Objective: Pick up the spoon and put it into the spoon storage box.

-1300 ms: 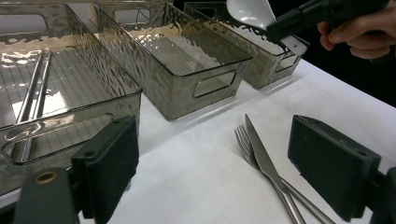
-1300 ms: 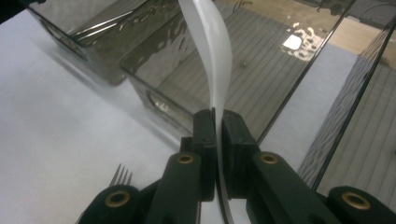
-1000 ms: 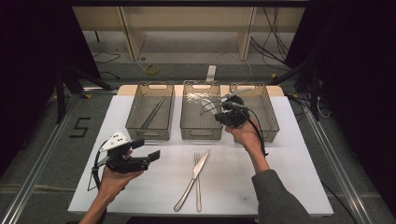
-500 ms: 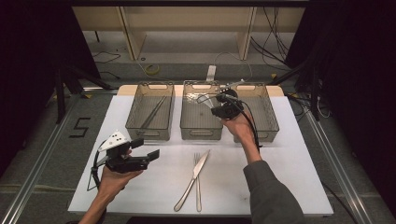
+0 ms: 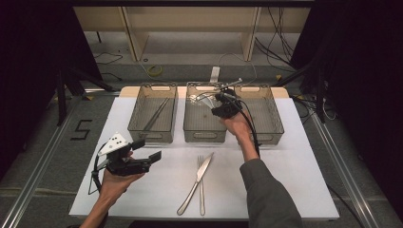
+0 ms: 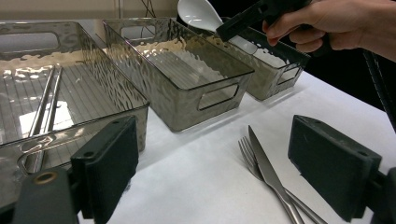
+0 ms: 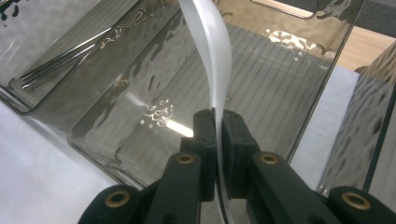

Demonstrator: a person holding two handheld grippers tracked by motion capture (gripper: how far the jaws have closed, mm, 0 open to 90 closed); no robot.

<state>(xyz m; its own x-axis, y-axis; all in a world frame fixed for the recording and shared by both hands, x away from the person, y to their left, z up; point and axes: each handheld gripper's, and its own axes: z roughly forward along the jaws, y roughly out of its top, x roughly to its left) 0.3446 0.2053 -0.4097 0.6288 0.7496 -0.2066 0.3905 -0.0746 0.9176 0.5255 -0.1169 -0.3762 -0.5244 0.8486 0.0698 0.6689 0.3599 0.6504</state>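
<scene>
Spoon [image 7: 212, 60], white and glossy, hangs above the middle tray [image 5: 204, 137], pinched by its thin handle in the right gripper [image 7: 215, 122], whose jaws stand almost fully closed on it. The grip sits far back on the handle, so the bowl end sticks well out; the slick plastic could pivot or slide between the pads, and a quick tilt might let it drop outside the middle tray, onto the counter [image 5: 294, 180] or into the tray to the right of it [image 5: 271, 118]. Lowering too near the middle tray's wall could also knock the bowl against the rim and shove that tray. Well in front of the middle tray and to its left, the left gripper [image 5: 151, 150] holds nothing, its jaws spread wide above the counter. A knife [image 5: 197, 178] and fork [image 5: 201, 187] lie crossed just in front of the middle tray.
</scene>
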